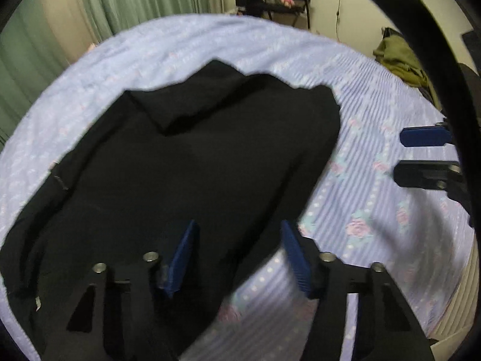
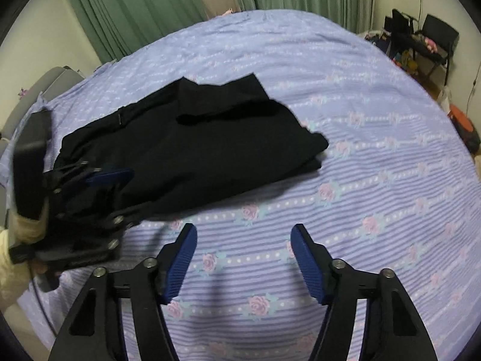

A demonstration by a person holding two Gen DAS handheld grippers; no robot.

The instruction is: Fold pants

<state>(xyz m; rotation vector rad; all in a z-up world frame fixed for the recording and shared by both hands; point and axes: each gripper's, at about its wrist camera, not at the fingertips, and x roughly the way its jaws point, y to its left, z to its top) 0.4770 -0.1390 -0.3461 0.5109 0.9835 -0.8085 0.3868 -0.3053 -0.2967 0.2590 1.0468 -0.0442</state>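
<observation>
Black pants (image 1: 186,162) lie folded into a compact stack on a lilac floral bedsheet (image 1: 375,210); they also show in the right wrist view (image 2: 195,150). My left gripper (image 1: 239,234) is open and empty, hovering over the near edge of the pants. It shows at the left of the right wrist view (image 2: 114,177), over the pants' near-left corner. My right gripper (image 2: 243,234) is open and empty above bare sheet (image 2: 360,180), to the right of the pants. Its fingers (image 1: 421,137) show at the right of the left wrist view.
Green curtains (image 2: 150,6) hang behind the bed. A desk with a black chair (image 2: 433,42) stands at the far right. An olive garment (image 1: 399,60) lies at the bed's far edge. A grey seat (image 2: 45,87) is beside the bed at left.
</observation>
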